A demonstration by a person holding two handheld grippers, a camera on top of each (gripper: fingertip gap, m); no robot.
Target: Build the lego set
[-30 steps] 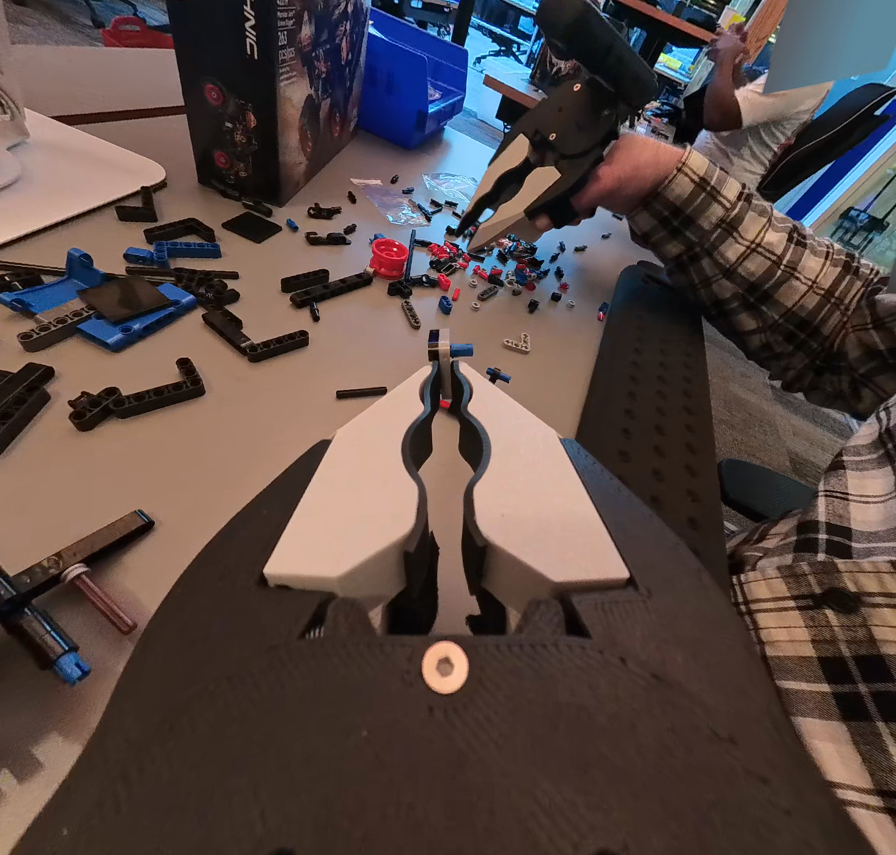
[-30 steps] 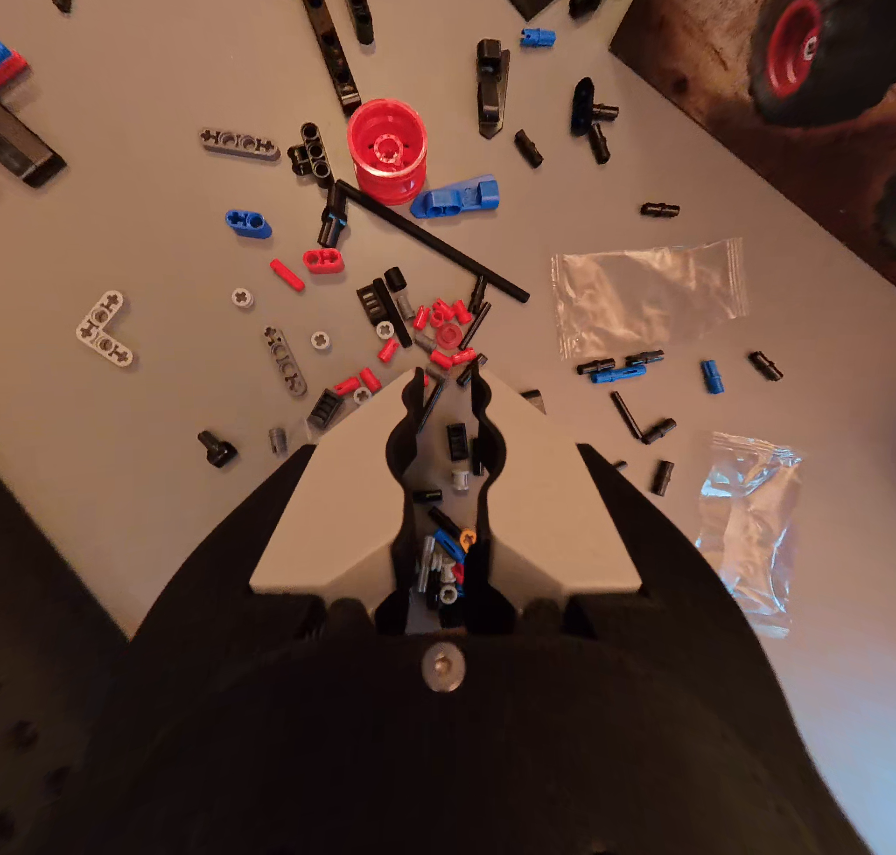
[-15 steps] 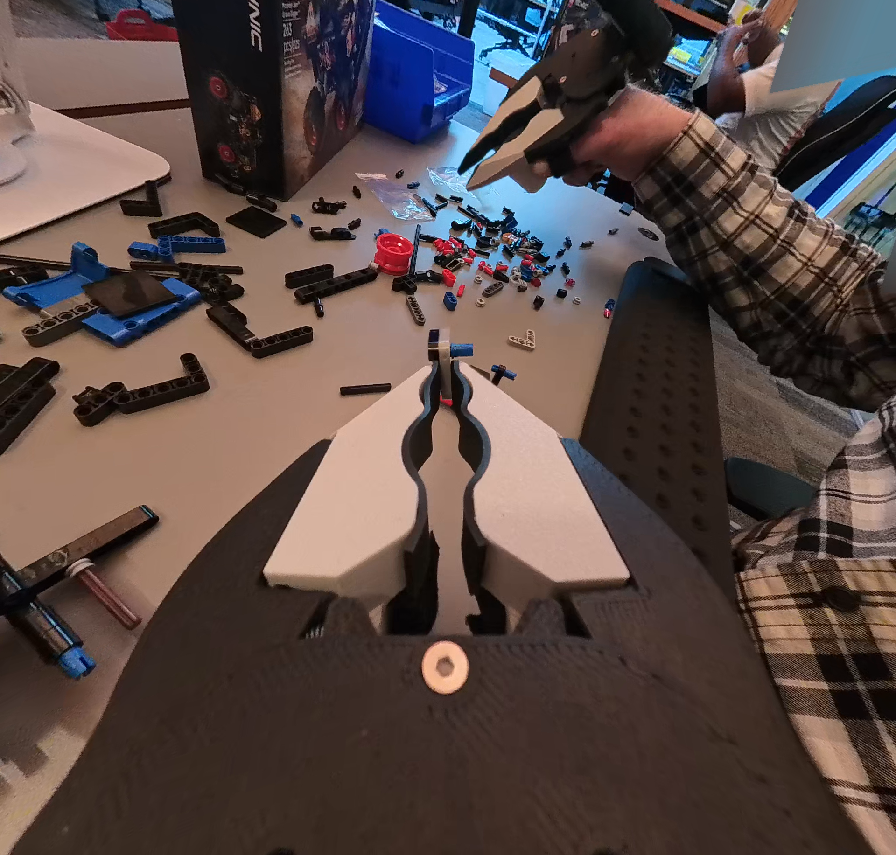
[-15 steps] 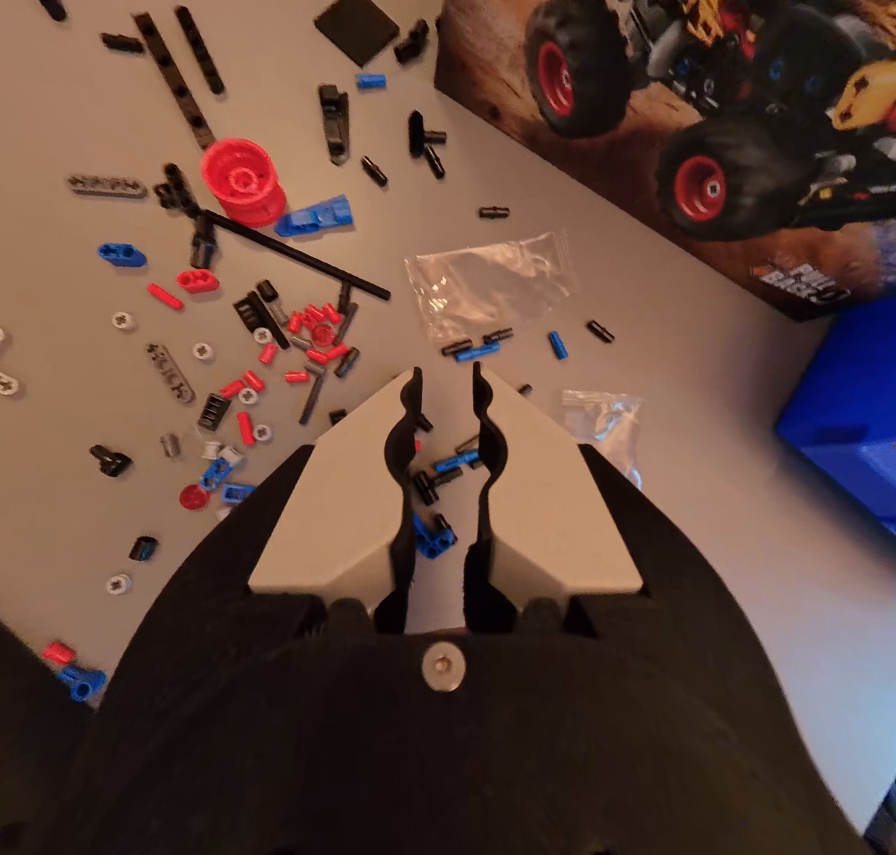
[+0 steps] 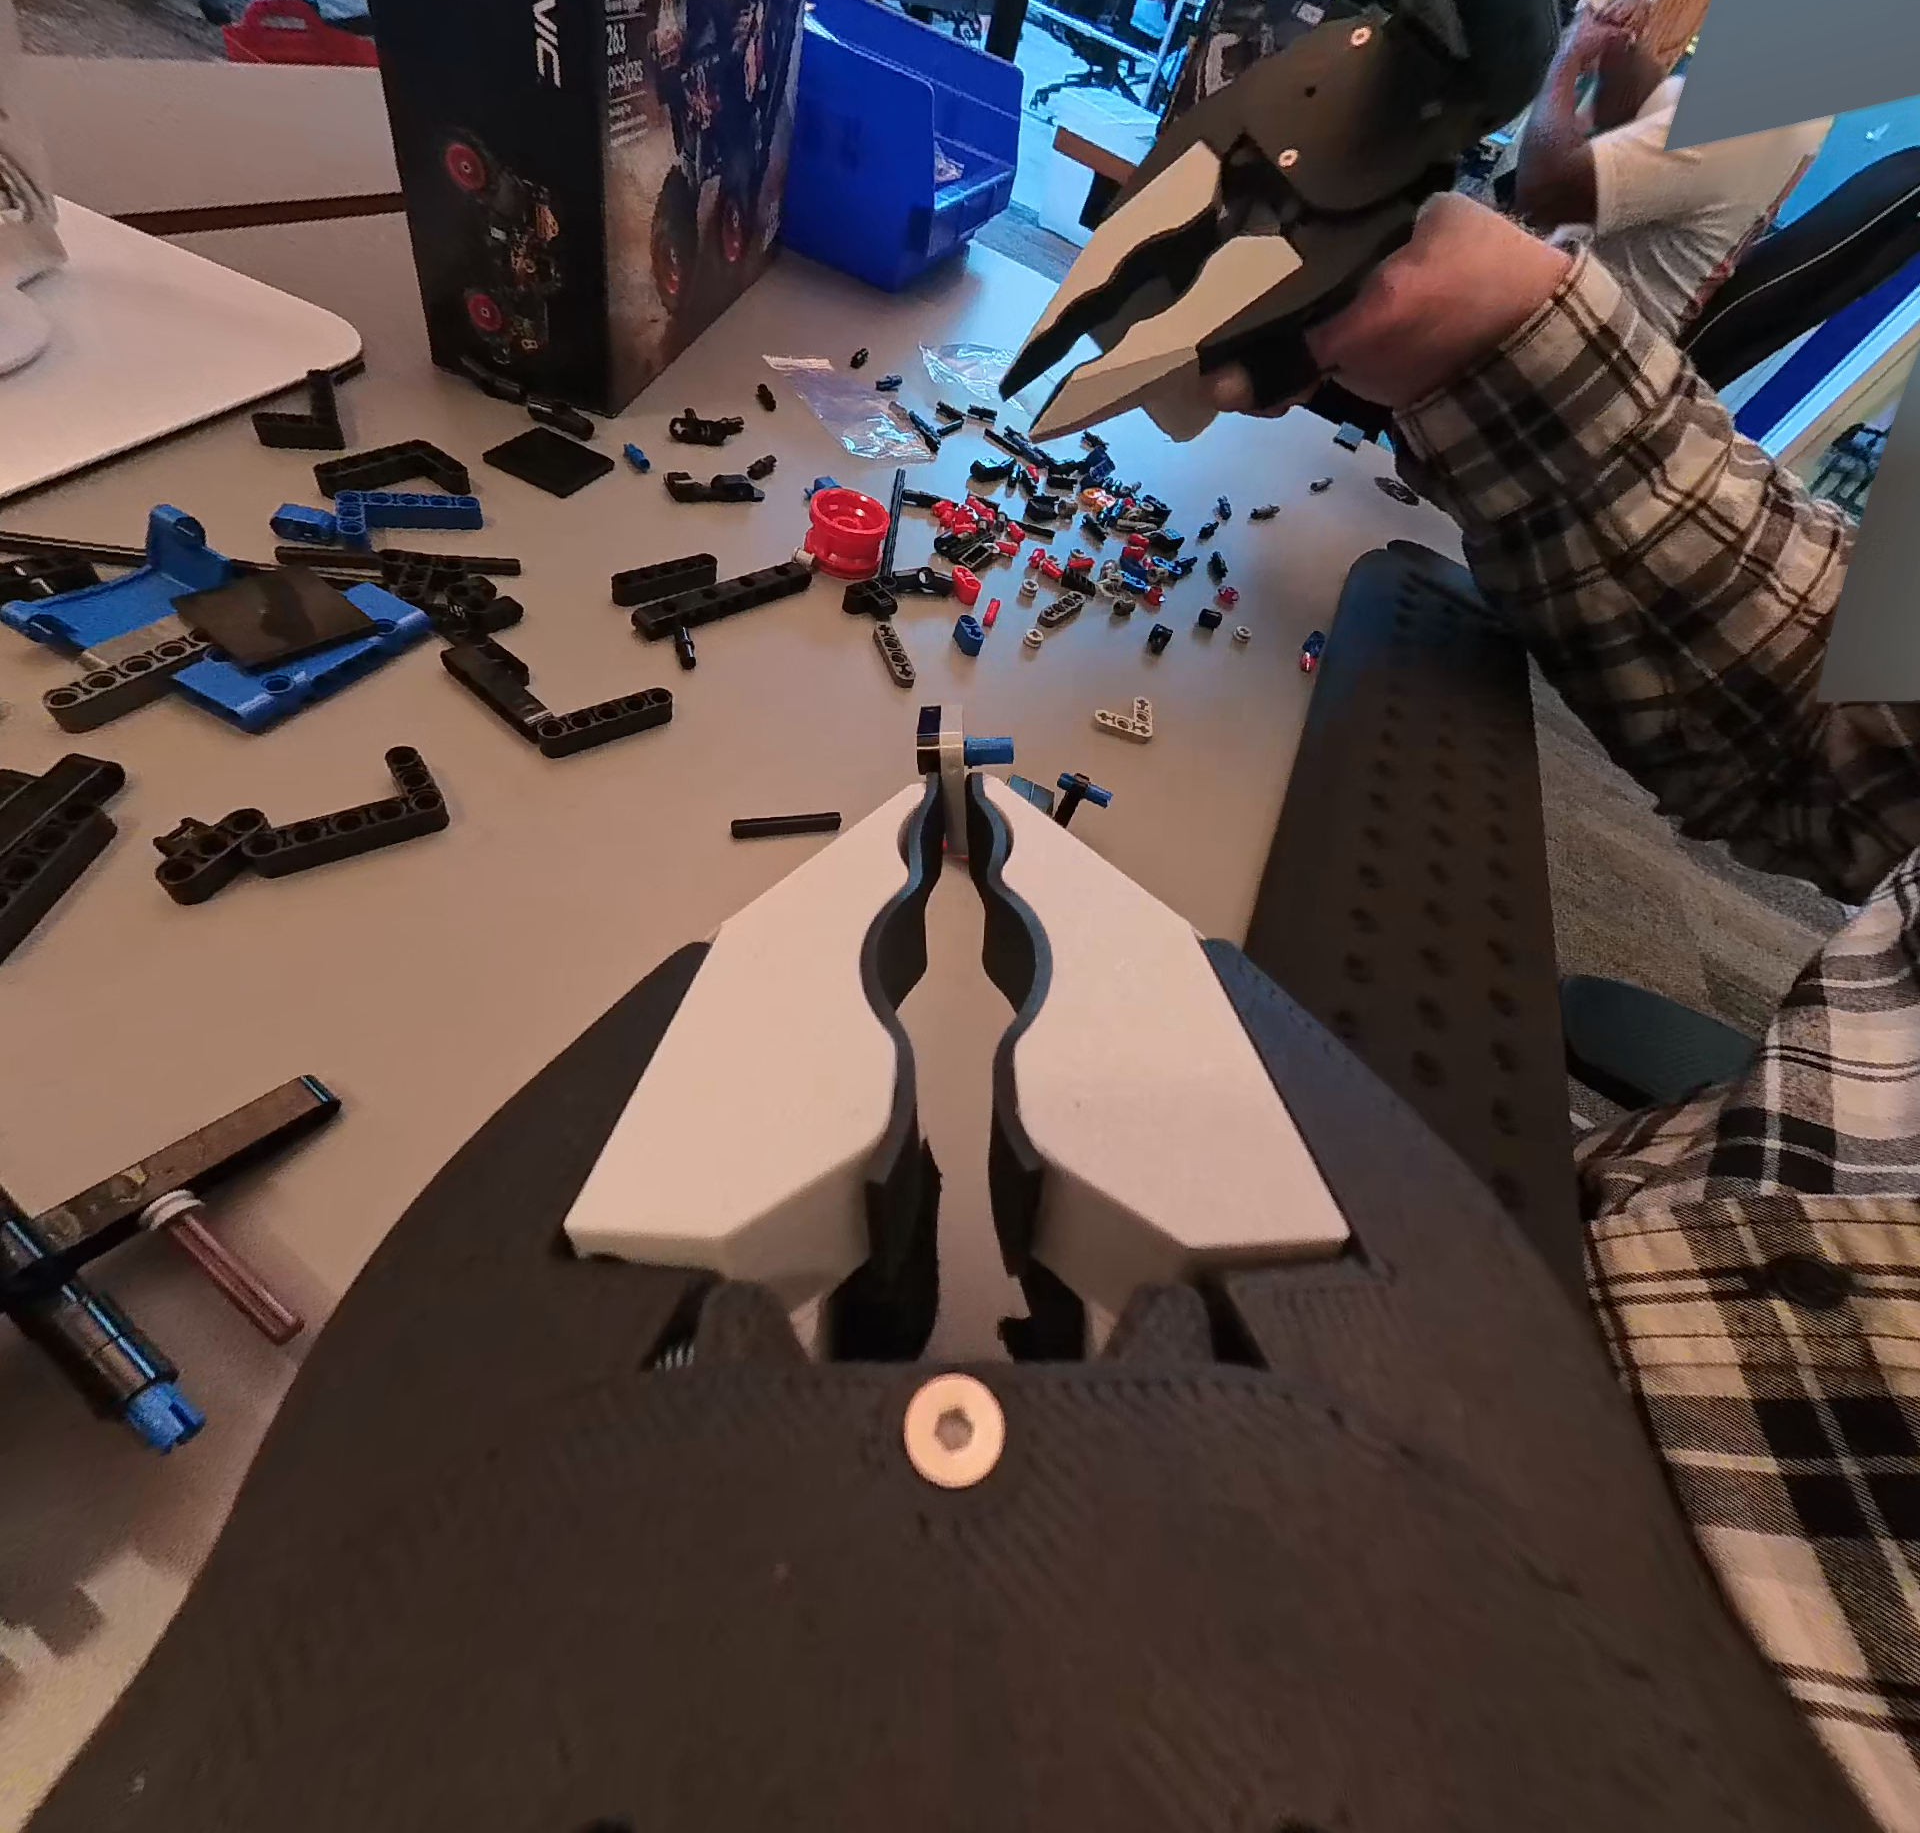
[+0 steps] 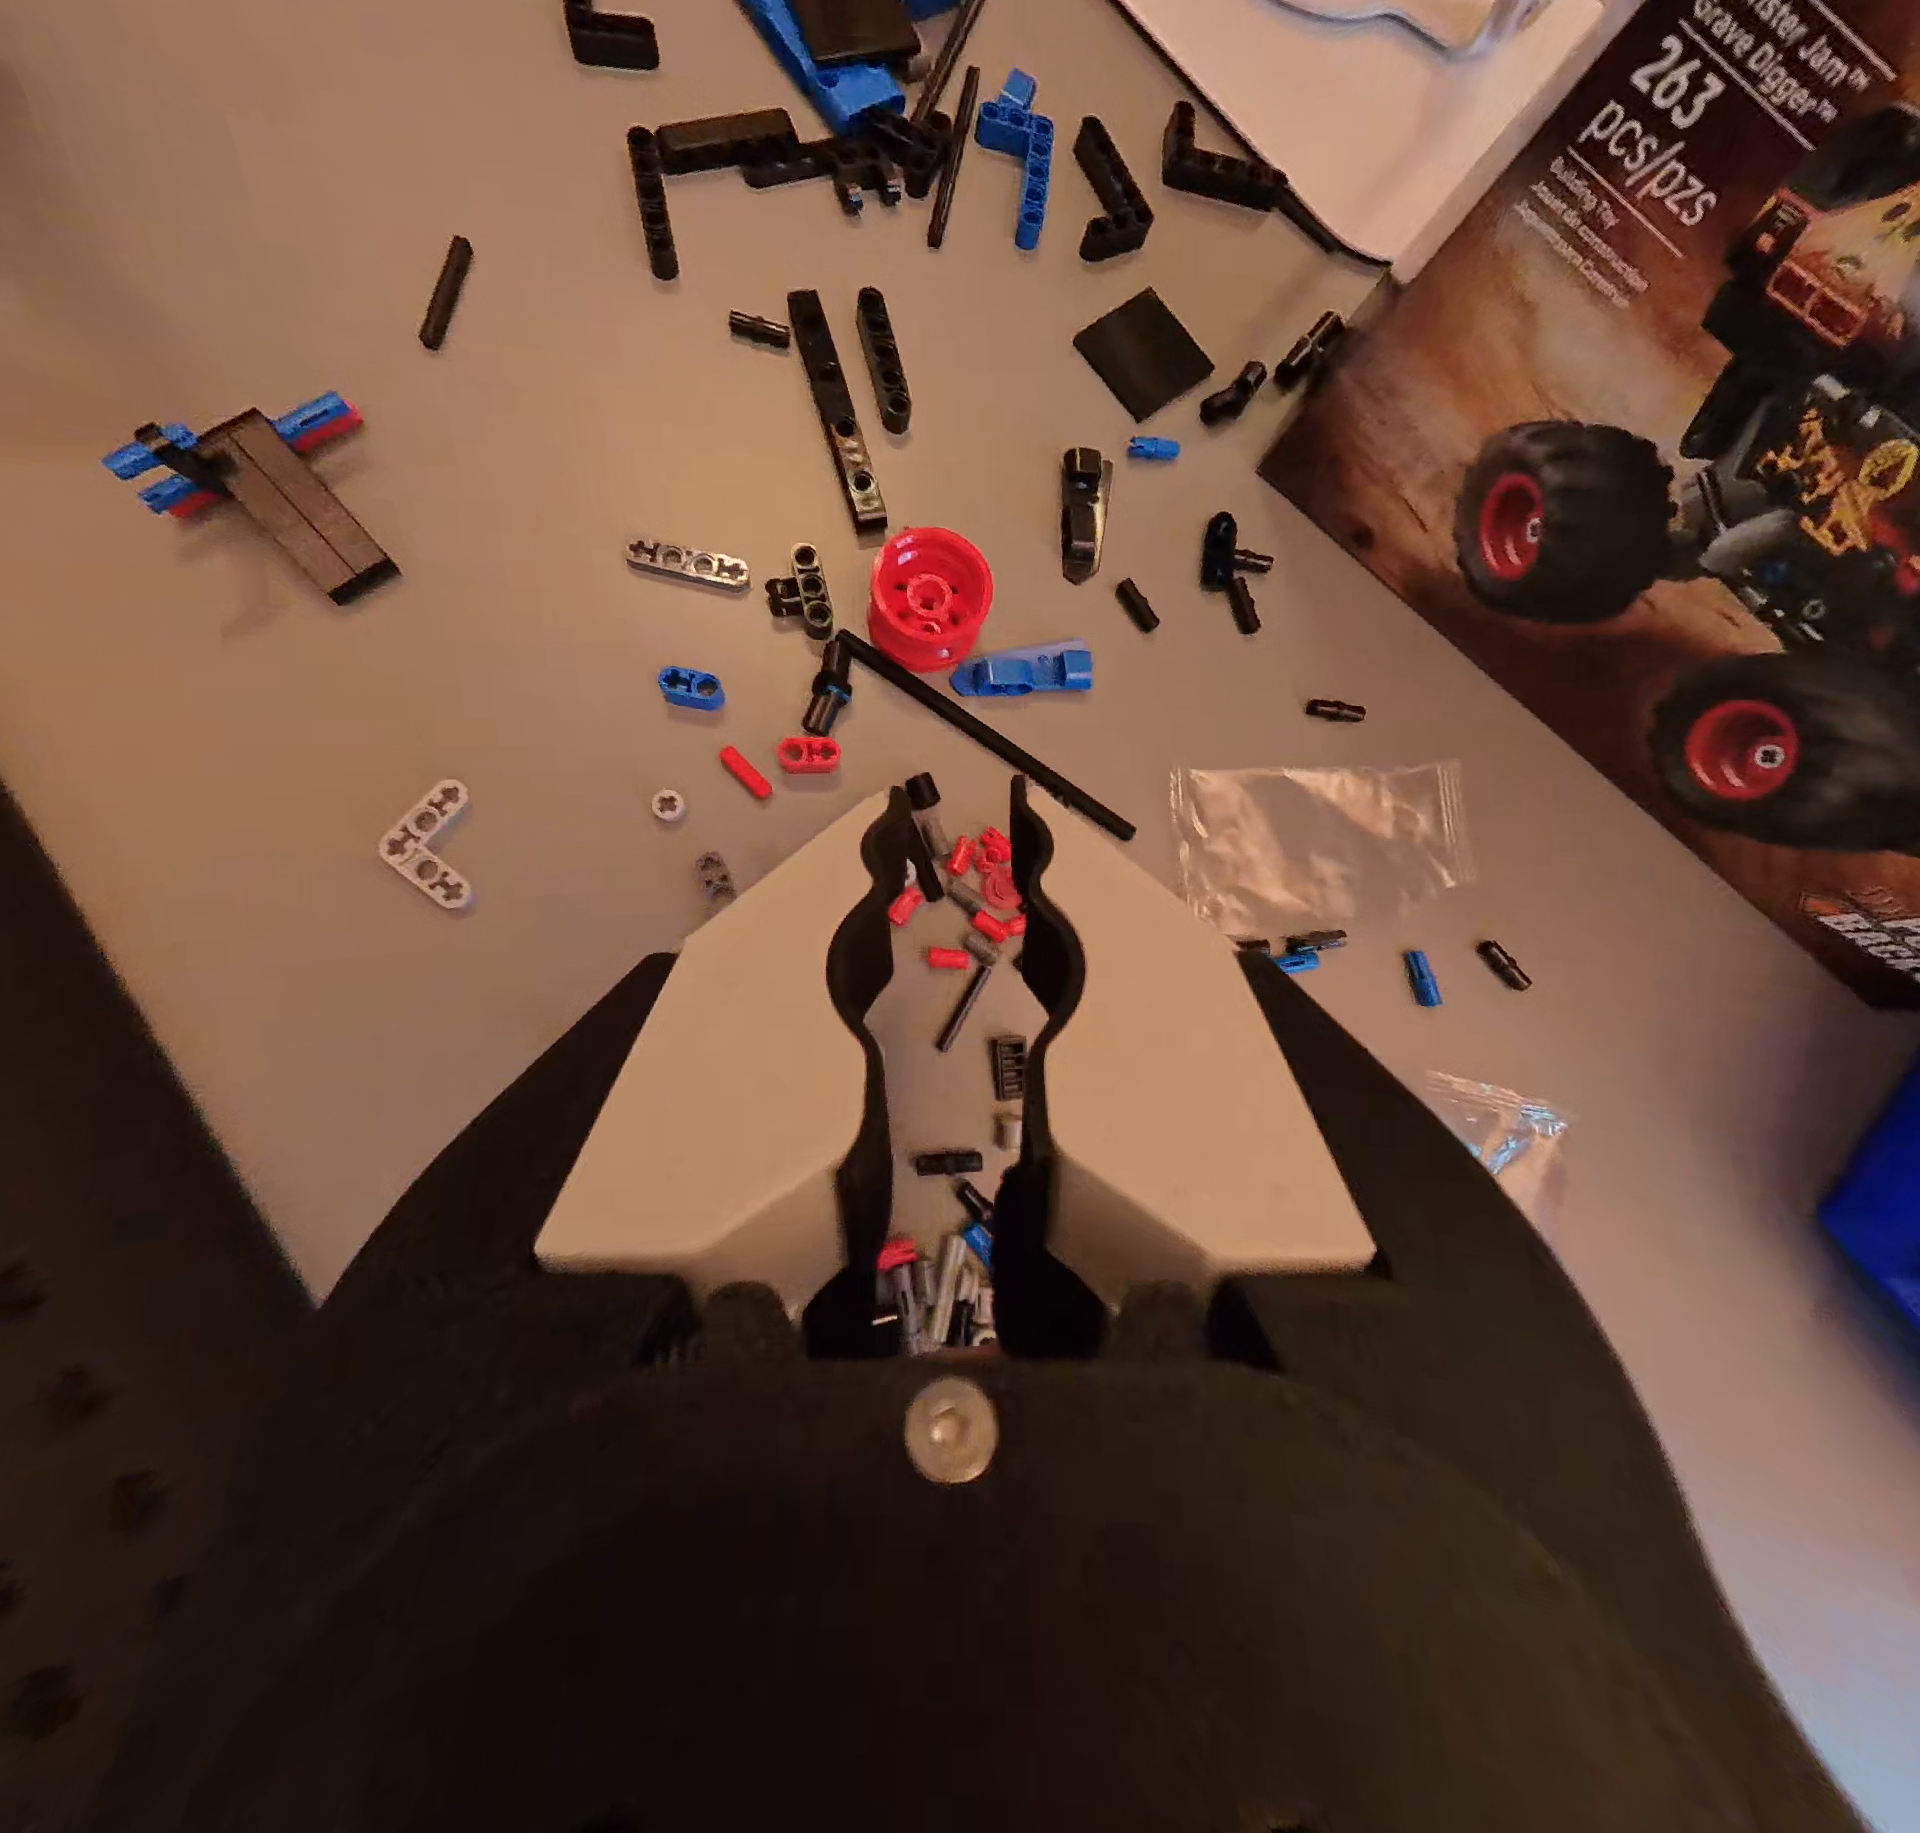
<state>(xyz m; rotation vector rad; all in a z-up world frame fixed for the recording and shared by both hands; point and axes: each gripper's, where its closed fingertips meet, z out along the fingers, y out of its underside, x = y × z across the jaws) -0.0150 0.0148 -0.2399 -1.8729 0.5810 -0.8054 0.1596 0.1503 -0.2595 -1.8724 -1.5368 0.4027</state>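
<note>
Right gripper [image 6: 961, 807] jaws parted above scattered red pins [image 6: 971, 905]; red wheel hub [image 6: 928, 597] beyond.

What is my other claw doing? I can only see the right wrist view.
Observer: The left claw is shut on a small grey piece with a blue pin.
Operator: Is this one here touching anything?
Observer: No, the right claw hangs open just above the pile of small parts.
Operator: What's holding it?
Observer: A hand in a plaid sleeve.
</note>
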